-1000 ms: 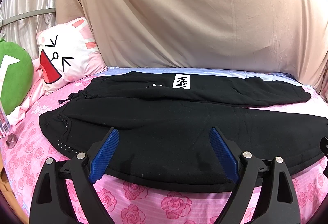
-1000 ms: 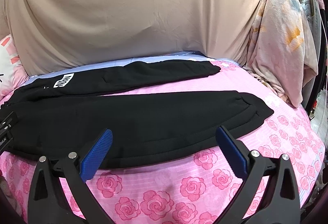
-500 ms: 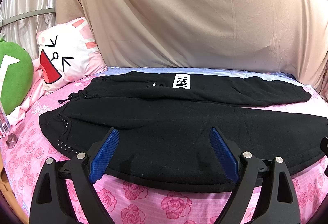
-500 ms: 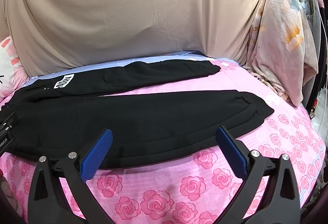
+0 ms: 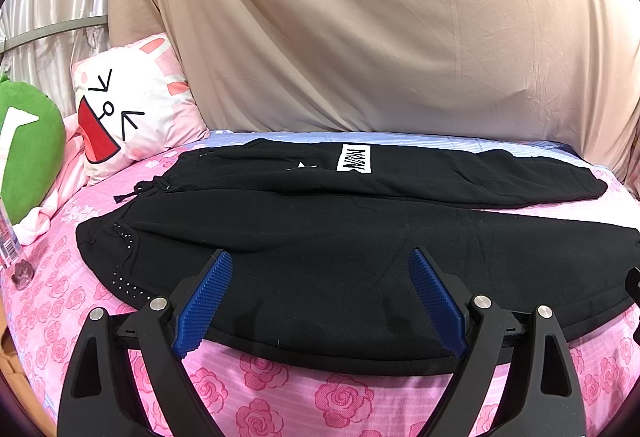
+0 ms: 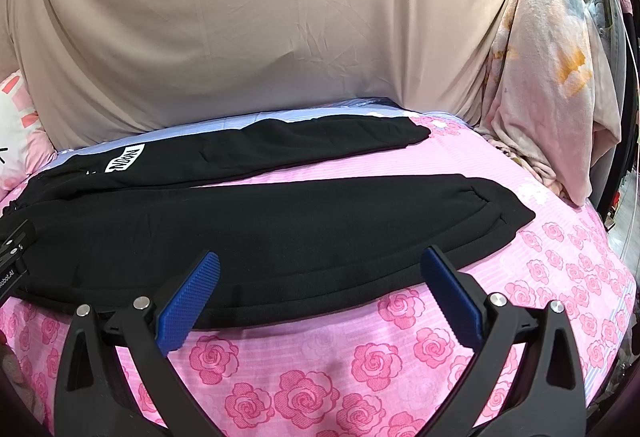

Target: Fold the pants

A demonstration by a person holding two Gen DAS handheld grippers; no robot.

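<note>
Black pants [image 5: 320, 237] lie spread flat on a pink rose-print bed [image 5: 344, 397], waistband at the left, both legs running right. The far leg carries a white logo patch [image 5: 354, 159]. In the right wrist view the pants [image 6: 280, 221] show both cuffs, the near cuff [image 6: 500, 209] at the right. My left gripper [image 5: 320, 269] is open and empty, hovering over the near edge by the hip. My right gripper [image 6: 320, 269] is open and empty over the near leg's lower edge.
A white bunny pillow [image 5: 128, 109] and a green plush [image 5: 28, 149] sit at the left. A beige sheet [image 5: 360, 29] covers the wall behind. A pale blanket [image 6: 552, 85] hangs at the right. The left gripper's body [image 6: 12, 249] shows at the left edge.
</note>
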